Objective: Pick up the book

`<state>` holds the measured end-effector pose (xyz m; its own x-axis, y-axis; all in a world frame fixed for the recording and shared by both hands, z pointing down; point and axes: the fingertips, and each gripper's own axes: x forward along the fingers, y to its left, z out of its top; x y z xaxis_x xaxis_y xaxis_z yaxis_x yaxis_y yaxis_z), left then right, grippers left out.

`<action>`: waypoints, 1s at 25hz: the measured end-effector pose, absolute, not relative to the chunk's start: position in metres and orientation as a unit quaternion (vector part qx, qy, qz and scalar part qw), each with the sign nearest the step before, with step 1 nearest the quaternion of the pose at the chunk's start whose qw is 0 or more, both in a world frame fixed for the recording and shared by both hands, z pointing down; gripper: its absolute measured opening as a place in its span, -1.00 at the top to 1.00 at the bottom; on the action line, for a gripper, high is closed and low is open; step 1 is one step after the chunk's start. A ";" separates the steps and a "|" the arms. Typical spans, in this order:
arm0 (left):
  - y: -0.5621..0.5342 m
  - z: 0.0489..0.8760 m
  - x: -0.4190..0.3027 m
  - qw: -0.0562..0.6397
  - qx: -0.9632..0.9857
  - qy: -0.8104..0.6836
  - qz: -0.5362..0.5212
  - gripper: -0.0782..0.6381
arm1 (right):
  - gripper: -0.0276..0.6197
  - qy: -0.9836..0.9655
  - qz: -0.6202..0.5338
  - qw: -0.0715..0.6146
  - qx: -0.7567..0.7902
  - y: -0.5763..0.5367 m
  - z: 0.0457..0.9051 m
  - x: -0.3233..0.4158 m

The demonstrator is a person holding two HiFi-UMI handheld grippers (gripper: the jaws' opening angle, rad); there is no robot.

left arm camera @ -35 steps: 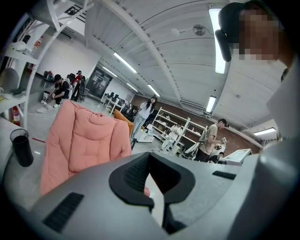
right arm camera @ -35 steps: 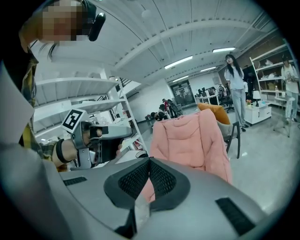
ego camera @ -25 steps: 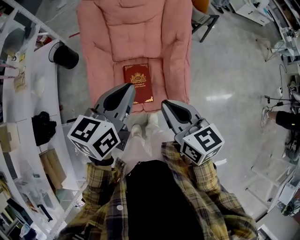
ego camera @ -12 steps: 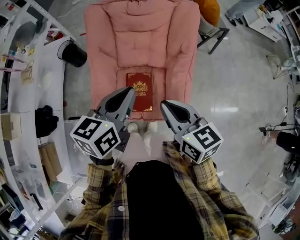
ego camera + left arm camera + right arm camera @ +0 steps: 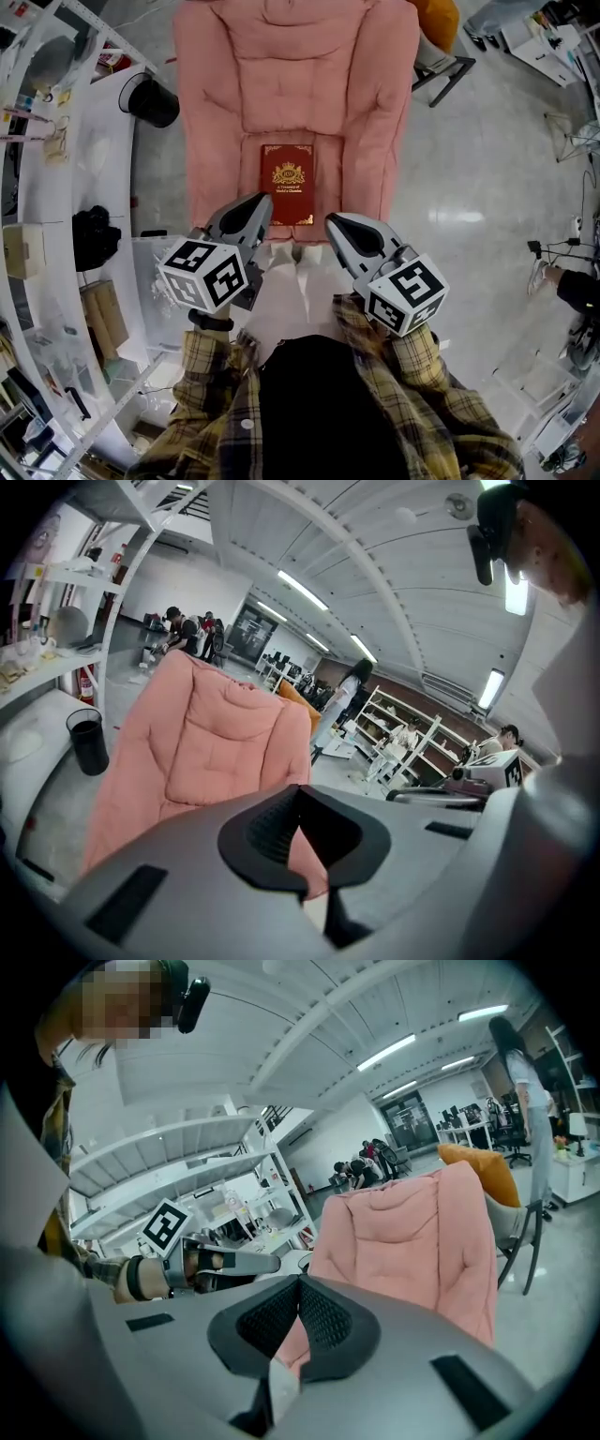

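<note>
A dark red book (image 5: 288,184) with gold print lies flat on the seat of a pink padded chair (image 5: 295,66), seen in the head view. My left gripper (image 5: 266,201) hovers just short of the book's near left corner, jaws shut and holding nothing. My right gripper (image 5: 331,222) hangs near the seat's front edge, right of the book, also shut and holding nothing. The left gripper view shows the shut left gripper (image 5: 298,789) pointing at the chair's backrest (image 5: 202,752). The shut right gripper (image 5: 300,1281) also faces the chair (image 5: 412,1241). The book is hidden in both gripper views.
A black bin (image 5: 153,101) stands on the floor left of the chair. White shelving (image 5: 56,178) with clutter runs down the left side. An orange-cushioned chair (image 5: 439,17) sits behind on the right. Several people are far back in the hall (image 5: 187,630).
The chair and book have drawn nearer and sit lower in the head view. The left gripper has sunk toward the seat's front; the right has shifted slightly forward. Both jaws stay shut.
</note>
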<state>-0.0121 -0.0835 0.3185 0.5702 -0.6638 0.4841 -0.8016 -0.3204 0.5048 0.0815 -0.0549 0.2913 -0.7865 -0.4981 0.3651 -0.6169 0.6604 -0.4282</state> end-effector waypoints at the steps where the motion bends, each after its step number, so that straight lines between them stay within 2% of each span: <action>1: -0.084 0.328 -0.015 0.372 0.803 -0.454 0.101 0.77 | 0.86 -0.903 0.279 0.112 0.308 -0.055 0.298 0.080; 15: -0.091 0.461 -0.047 0.470 0.762 -0.420 0.147 0.76 | 0.86 -0.887 0.331 0.143 0.288 -0.074 0.382 0.044; 25: -0.075 0.556 -0.051 0.515 0.746 -0.377 0.189 0.53 | 0.86 -0.886 0.332 0.165 0.278 -0.085 0.438 0.032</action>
